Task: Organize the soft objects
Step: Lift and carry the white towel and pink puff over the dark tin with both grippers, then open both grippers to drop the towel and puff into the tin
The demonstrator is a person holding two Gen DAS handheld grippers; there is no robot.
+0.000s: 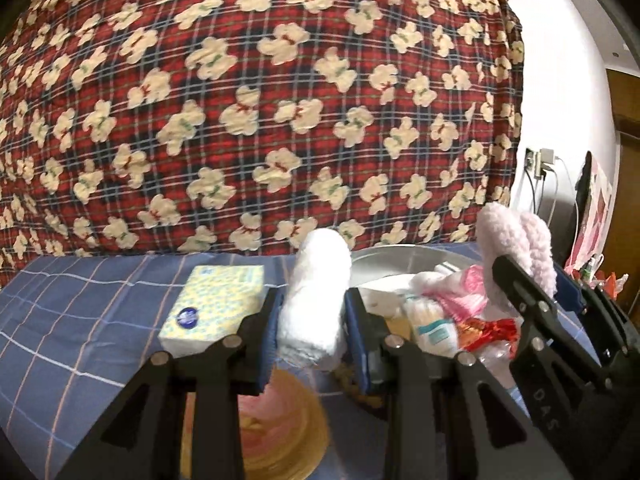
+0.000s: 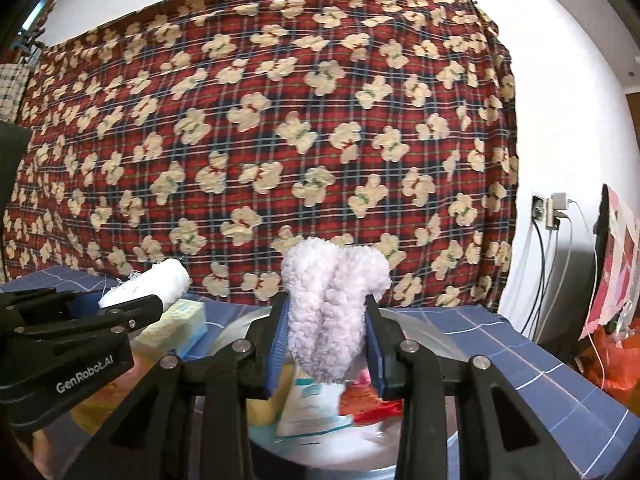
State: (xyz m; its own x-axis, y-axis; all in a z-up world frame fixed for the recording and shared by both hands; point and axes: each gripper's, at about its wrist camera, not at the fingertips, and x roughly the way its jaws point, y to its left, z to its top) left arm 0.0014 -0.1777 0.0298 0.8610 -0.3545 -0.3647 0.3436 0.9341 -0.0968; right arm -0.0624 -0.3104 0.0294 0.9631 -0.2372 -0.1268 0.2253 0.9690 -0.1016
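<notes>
White terry cloth is filling the left gripper [image 1: 314, 320]: a rolled towel [image 1: 316, 300] is sitting upright between its blue pads, the fingers [image 1: 270, 332] nearly closed and pressing on both sides of the roll. Over on the right, the right gripper [image 2: 326, 340] is doing the same with a fluffy pale-pink sock [image 2: 334, 312], folded over and standing up between the pads, the fingers [image 2: 278, 344] pinching it in a narrow grip. From the left wrist view that right gripper [image 1: 528, 284] is showing at the right edge with the sock [image 1: 516, 240] poking out above it; from the right wrist view the left gripper [image 2: 132, 300] is hanging at the left with the towel [image 2: 152, 284] sticking out sideways. Both are hovering above the worktop [image 1: 60, 320], which is wearing a blue checked cloth. Below the right gripper a metal basin [image 2: 424, 332] is holding a jumble of small packets [image 2: 308, 404] and red wrappers [image 2: 368, 400]. A yellow-patterned tissue pack [image 1: 216, 304] is lying left of the basin [image 1: 400, 256], and a straw hat [image 1: 276, 432] with a pink centre is sitting directly under the left gripper. Behind it all a red plaid blanket [image 1: 260, 100] with cream bears is hanging like a backdrop, with a wall socket [image 2: 552, 208] and cables off to its right.
</notes>
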